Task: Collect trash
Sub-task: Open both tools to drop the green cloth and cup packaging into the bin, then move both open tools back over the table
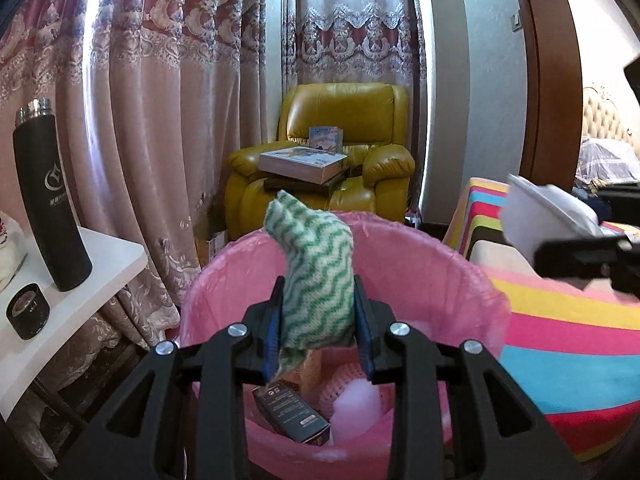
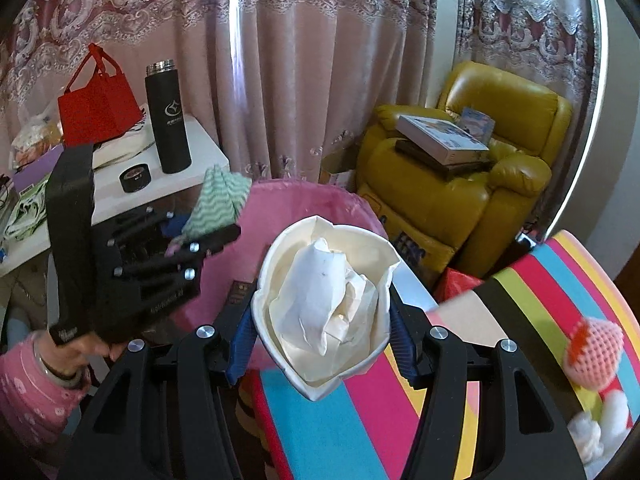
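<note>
A green-and-white wavy cloth (image 1: 316,264) stands upright between the fingers of my left gripper (image 1: 318,284), which is shut on it right above the pink-lined trash bin (image 1: 420,248). In the bin lie a dark box (image 1: 292,412) and a pink foam net (image 1: 352,384). My right gripper (image 2: 324,308) is shut on a squashed white paper cup (image 2: 280,264) with a crumpled tissue (image 2: 324,304) inside, held over the striped cover just right of the bin (image 2: 304,208). The right wrist view also shows the left gripper (image 2: 200,232) with the cloth (image 2: 216,204) over the bin's left rim.
A white side table (image 1: 80,292) left of the bin holds a black flask (image 1: 48,200), a small black round can (image 1: 26,312) and a red bag (image 2: 96,108). Behind the bin stands a yellow armchair (image 1: 340,120) stacked with boxes. A knitted toy (image 2: 592,356) lies on the striped cover (image 1: 560,340).
</note>
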{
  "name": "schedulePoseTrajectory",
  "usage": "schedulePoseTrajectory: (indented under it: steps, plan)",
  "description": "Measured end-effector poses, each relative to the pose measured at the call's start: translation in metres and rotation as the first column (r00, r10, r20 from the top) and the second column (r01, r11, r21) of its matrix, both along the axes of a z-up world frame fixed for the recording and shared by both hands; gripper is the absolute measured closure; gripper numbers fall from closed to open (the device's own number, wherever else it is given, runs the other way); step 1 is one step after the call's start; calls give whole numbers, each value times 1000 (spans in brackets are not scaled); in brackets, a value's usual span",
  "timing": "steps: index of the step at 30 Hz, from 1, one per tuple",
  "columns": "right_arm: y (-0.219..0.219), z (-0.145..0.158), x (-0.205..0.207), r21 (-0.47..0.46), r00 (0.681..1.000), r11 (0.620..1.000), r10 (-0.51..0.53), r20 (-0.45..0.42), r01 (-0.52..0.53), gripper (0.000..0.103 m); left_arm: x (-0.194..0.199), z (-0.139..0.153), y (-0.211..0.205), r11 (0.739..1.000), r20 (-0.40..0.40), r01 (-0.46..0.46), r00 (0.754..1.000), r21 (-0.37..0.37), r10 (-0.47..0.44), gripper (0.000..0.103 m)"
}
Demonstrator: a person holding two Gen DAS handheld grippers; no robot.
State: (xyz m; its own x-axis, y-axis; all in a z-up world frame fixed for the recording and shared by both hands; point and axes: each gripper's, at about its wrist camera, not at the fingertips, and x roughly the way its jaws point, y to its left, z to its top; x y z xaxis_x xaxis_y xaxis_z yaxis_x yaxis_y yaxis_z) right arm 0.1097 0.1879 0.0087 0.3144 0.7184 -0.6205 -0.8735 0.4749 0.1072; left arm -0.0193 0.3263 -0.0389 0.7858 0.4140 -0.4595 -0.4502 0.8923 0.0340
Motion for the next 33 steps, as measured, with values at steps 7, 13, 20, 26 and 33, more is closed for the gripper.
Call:
schedulePoseTrajectory:
  steps: [7, 13, 20, 26, 33]
  plan:
    - [25, -4, 14, 33, 1000, 999, 6, -13, -6, 43, 4, -8, 17, 999, 8, -2, 1000, -49, 2, 70]
    - [16, 2, 25, 125, 999, 992, -21, -38, 26, 24, -8, -9, 22, 997, 42, -55, 997, -55, 57, 32]
    - [-35, 15, 15, 146, 996, 986, -87, 0, 86, 20, -38, -4, 10, 991, 80, -131, 988, -24, 132, 5]
    - [-104, 7, -3, 120, 986, 980, -165, 16, 161, 18, -48, 8, -16, 995, 130, -93, 987, -37, 97, 5]
    - [-190, -12, -12, 96, 951, 947, -309, 7, 307, 18, -12, 22, -81, 995, 124, 90, 989, -37, -85, 5]
